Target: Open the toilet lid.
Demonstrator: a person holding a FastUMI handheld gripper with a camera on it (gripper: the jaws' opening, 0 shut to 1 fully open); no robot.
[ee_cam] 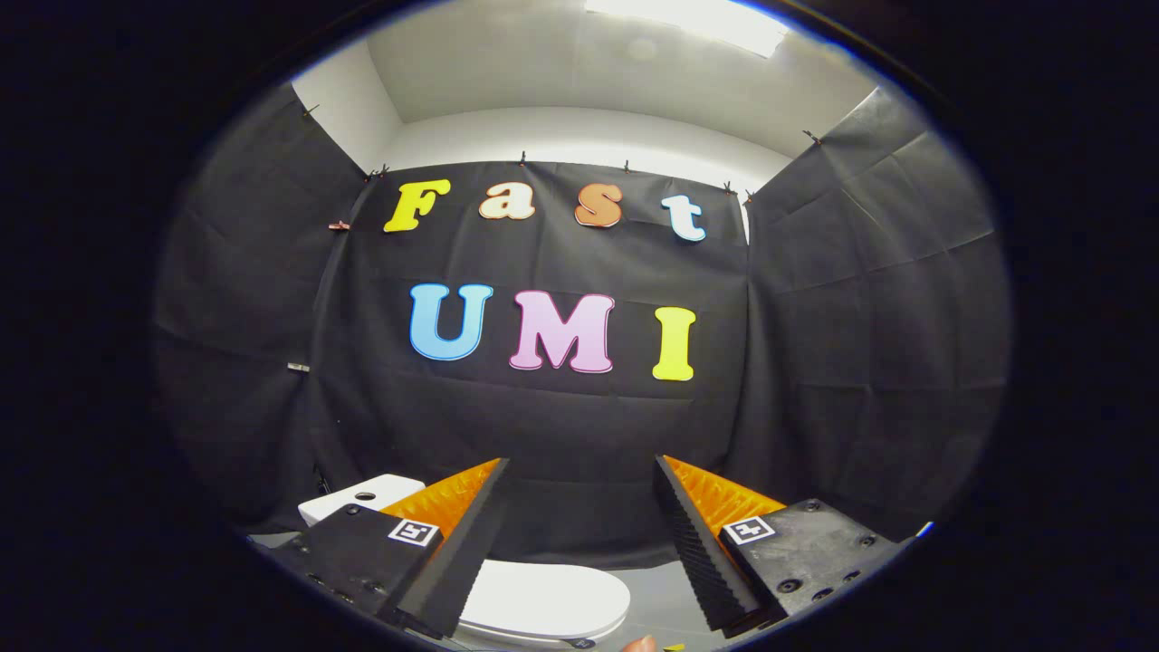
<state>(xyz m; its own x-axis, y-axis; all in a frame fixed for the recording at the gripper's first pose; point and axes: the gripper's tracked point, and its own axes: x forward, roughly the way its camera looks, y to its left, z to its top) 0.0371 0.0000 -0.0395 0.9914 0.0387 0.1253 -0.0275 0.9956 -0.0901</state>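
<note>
White toilet (pixel 534 602) sits low in the booth, below and between the gripper's (pixel 579 471) fingers, which are spread wide with nothing between them, held in the air above it. Toilet lid (pixel 552 593) is white, glossy, rounded oval, down flat on the bowl, closed. Its front curve shows between the fingers, with the left finger (pixel 453 543) covering its left part. White tank (pixel 362 498) with a round flush button on top is behind the left finger.
</note>
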